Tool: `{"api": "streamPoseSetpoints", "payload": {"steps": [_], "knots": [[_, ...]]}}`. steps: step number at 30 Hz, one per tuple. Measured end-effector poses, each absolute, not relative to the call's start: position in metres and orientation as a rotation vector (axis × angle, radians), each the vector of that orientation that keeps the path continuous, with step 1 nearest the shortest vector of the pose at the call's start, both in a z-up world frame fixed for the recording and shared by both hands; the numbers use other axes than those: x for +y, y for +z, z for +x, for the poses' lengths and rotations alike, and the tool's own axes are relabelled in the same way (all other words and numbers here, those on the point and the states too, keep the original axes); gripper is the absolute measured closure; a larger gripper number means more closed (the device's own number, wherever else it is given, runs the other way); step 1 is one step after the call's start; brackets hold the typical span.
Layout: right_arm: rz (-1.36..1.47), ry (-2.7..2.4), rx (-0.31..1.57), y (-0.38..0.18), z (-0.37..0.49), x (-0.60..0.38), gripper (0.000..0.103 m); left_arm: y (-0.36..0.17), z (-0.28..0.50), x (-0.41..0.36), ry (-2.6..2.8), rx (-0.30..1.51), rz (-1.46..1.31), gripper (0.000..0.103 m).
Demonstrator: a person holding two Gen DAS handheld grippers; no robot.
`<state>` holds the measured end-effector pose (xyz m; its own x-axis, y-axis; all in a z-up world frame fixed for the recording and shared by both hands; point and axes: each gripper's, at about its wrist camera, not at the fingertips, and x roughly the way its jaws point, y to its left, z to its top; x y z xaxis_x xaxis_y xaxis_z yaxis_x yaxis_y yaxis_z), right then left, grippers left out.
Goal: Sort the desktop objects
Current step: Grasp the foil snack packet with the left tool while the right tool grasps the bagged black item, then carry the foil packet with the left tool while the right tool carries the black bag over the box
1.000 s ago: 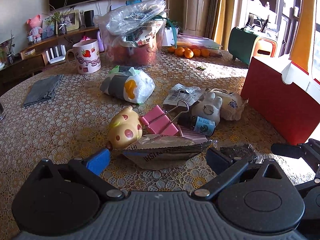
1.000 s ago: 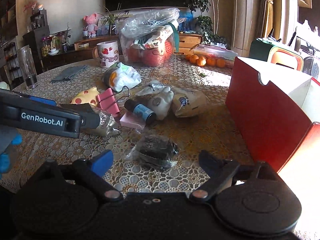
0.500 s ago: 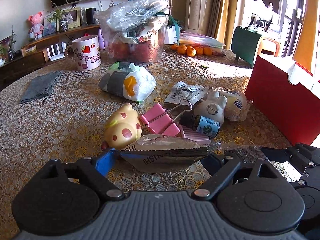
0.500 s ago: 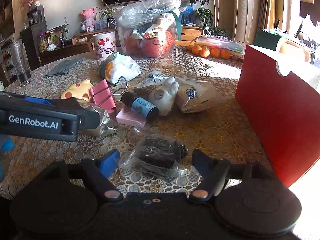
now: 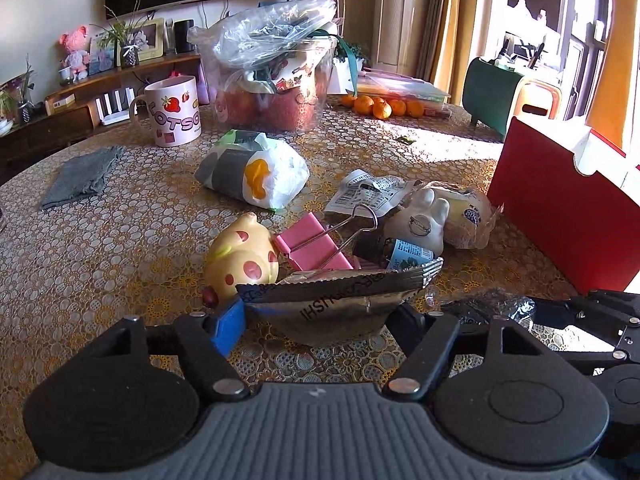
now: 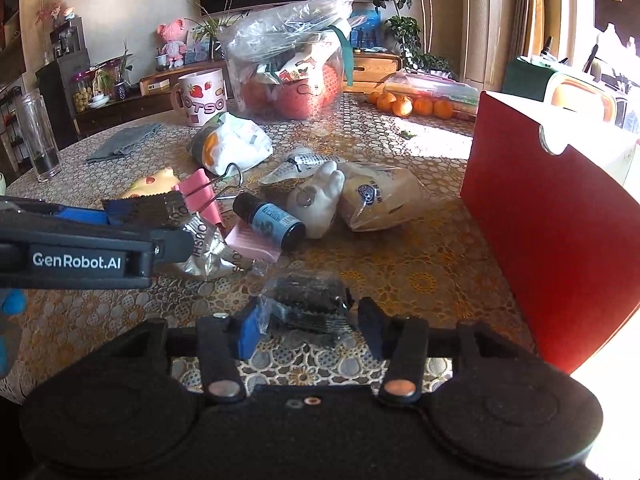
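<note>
Tablecloth (image 5: pixel 120 248): gold-brown lace pattern of circles and flowers. Ahead of left gripper: silver foil packet (image 5: pixel 332 304), dark print; cream-yellow squishy toy (image 5: pixel 240 260) with red spots; pink binder clip (image 5: pixel 312 244), steel handles. Beyond: dark bottle (image 5: pixel 400 252), blue label; white rabbit figure (image 5: pixel 420 220). Far left: white mug (image 5: pixel 172 110), strawberry print, pink lettering; grey cloth (image 5: pixel 80 176). Right: red box (image 5: pixel 560 220). Far: oranges (image 5: pixel 384 106). Ahead of right gripper: clear bag with black contents (image 6: pixel 308 300). Finger pads (image 6: pixel 246 330): blue.
</note>
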<state>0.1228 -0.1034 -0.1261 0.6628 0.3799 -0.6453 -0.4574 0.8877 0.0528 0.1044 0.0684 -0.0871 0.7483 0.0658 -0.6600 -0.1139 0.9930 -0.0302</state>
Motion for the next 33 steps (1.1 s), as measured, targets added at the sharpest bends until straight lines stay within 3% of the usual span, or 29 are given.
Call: {"api": "streamPoseSetpoints", "payload": {"steps": [17, 33], "knots": [[-0.059, 0.436, 0.655, -0.088, 0.097, -0.143, 0.058, -0.057, 0.074, 0.048, 0.047, 0.692, -0.075, 0.031], [-0.030, 0.419, 0.591, -0.037, 0.056, -0.202, 0.057, 0.002, 0.043, -0.009, -0.122, 0.600, -0.009, 0.031]]}}
